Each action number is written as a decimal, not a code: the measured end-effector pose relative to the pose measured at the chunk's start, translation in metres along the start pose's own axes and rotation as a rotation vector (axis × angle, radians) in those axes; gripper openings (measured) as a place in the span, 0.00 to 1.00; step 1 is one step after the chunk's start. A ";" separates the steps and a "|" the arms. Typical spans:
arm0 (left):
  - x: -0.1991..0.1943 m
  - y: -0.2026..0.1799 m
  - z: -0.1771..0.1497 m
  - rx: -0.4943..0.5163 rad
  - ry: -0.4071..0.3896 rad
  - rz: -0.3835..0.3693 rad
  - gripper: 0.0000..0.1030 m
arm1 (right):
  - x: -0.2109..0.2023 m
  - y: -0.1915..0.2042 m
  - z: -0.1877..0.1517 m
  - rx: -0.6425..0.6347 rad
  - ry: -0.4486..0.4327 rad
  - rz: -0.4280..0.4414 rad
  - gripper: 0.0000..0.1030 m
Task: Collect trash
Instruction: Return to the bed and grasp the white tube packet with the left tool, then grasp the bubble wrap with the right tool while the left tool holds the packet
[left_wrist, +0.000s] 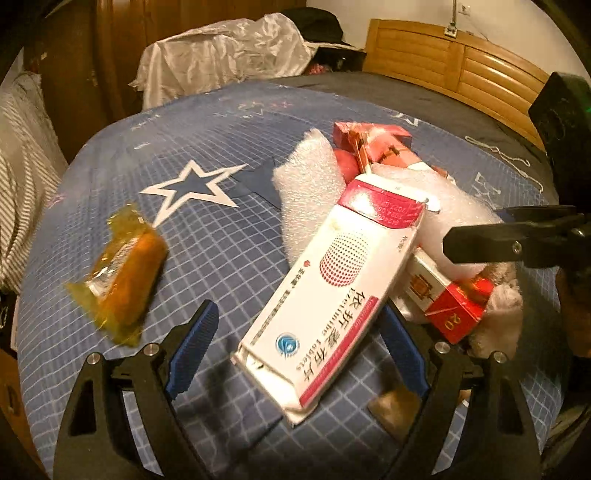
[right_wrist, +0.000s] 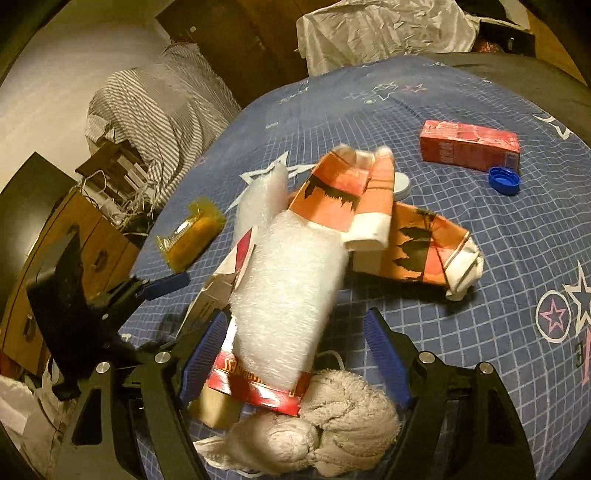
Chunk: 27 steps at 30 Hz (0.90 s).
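Note:
Trash lies piled on a blue star-print bedsheet (left_wrist: 207, 122). A white and pink tablet box (left_wrist: 332, 295) lies between the wide-apart fingers of my open left gripper (left_wrist: 299, 354); the pads are not pressing on it. A yellow snack wrapper (left_wrist: 122, 273) lies to its left. My right gripper (right_wrist: 293, 360) is open around a roll of white bubble wrap (right_wrist: 288, 306) that lies on a red cigarette pack (right_wrist: 255, 391). A white cloth bundle (right_wrist: 332, 417) sits under its palm. Torn orange cartons (right_wrist: 351, 192) lie beyond. The right gripper (left_wrist: 476, 229) also shows at the right of the left wrist view.
A red box (right_wrist: 469, 144) and a blue bottle cap (right_wrist: 504, 180) lie on the far right of the sheet. A wooden headboard (left_wrist: 461, 62) and a crumpled plastic sheet (left_wrist: 221, 55) border the bed. A striped cloth (right_wrist: 159, 103) and a dresser (right_wrist: 74, 240) stand to the left.

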<state>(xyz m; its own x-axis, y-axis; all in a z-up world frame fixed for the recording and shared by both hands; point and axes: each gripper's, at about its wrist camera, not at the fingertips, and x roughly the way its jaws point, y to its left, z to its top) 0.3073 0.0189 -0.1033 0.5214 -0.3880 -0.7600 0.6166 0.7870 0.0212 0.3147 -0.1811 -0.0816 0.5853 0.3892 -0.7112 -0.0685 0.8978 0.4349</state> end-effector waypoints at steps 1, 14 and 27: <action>0.006 0.000 0.001 0.001 0.015 0.002 0.81 | 0.003 -0.001 0.001 0.007 0.006 0.002 0.75; -0.017 -0.002 -0.006 -0.048 -0.048 0.019 0.23 | -0.005 -0.036 -0.009 0.158 -0.035 0.071 0.46; -0.105 -0.009 -0.061 -0.250 -0.109 0.241 0.18 | -0.089 -0.057 -0.037 0.150 -0.200 -0.010 0.41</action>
<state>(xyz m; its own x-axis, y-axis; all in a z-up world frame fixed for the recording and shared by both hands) 0.2112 0.0823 -0.0633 0.7022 -0.2158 -0.6785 0.3126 0.9496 0.0216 0.2366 -0.2594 -0.0630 0.7350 0.3184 -0.5987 0.0497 0.8552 0.5159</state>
